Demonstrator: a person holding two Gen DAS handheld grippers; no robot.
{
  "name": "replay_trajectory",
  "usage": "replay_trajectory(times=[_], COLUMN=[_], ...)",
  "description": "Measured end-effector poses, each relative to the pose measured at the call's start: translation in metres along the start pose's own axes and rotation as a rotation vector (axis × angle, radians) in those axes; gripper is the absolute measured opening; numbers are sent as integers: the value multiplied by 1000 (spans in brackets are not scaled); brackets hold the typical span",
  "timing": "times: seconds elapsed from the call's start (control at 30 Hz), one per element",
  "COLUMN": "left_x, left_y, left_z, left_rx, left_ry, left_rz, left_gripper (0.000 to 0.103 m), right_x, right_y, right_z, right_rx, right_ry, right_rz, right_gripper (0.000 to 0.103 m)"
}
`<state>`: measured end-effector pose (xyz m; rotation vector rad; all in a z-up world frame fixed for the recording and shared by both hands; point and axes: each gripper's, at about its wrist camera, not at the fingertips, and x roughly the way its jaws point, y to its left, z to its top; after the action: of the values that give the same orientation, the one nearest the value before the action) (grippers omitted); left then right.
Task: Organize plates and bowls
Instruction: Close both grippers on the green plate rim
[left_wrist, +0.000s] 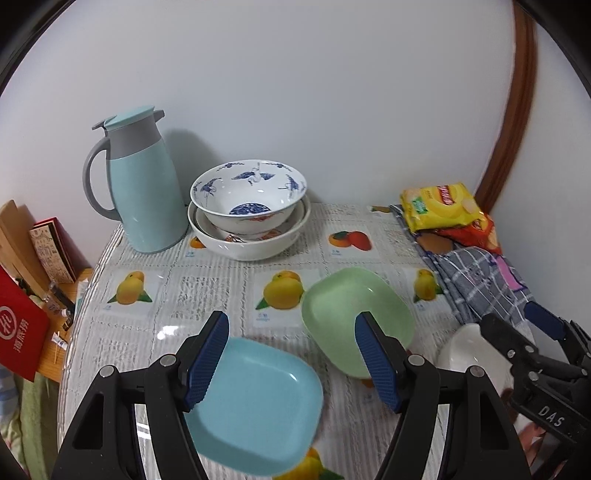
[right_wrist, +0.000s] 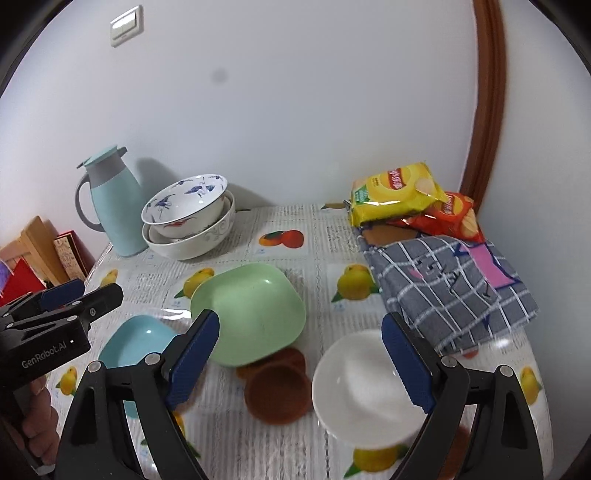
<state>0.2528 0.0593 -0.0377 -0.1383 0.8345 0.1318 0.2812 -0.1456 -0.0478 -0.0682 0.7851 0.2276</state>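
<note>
Half the white bowl (left_wrist: 460, 350) hides behind right tongs (left_wrist: 517, 325)

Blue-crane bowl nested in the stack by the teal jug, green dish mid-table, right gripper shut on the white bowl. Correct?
Not quite. The right gripper is open: in the right wrist view its blue pads stand wide apart over the round white ceramic bowl without pressing it. The rest holds: the blue-crane patterned bowl sits nested in the stack beside the teal insulated jug, and the squarish green dish lies mid-table.

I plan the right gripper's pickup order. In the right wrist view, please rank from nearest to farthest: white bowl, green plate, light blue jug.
1. white bowl, under the right gripper
2. green plate, centre
3. light blue jug, back left by the wall
</note>
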Motion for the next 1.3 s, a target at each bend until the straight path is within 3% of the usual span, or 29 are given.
replay_trajectory(times=[0.2, 0.37, 0.6, 0.8, 0.9, 1.0, 1.07, 1.13, 1.2, 1.3], left_x=[34, 75, 129, 158, 163, 165, 169, 174, 176, 185], left_y=[-2, -7, -17, -14, -9, -8, -7, -7, -8, -11], left_z=[19, 26, 20, 15, 15, 13, 12, 10, 7, 4], left_rx=[14, 16, 24, -9, -22, -6, -9, -8, 4, 4], left_ry=[30, 78, 177, 226, 239, 243, 260, 277, 288, 323], left_rz=[8, -10, -32, -51, -68, -67, -69, -77, -82, -96], left_gripper=[69, 69, 69, 69, 60, 57, 48, 46, 45, 35], right_x=[33, 71, 119, 139, 142, 145, 149, 155, 163, 169], right_y=[5, 4, -1, 0, 3, 6, 8, 9, 10, 10], right_z=[28, 39, 22, 7, 3, 1, 0, -2, -4, -6], right_rx=[-42, -35, 11, 28, 23, 7, -10, -13, -14, -15], right_ry=[5, 35, 151, 215, 217, 210, 217, 234, 265, 286], right_rz=[-40, -7, 82, 61, 41, 19, 4, -7, -18, -28], right_gripper=[90, 90, 90, 90, 90, 81, 74, 60, 54, 50])
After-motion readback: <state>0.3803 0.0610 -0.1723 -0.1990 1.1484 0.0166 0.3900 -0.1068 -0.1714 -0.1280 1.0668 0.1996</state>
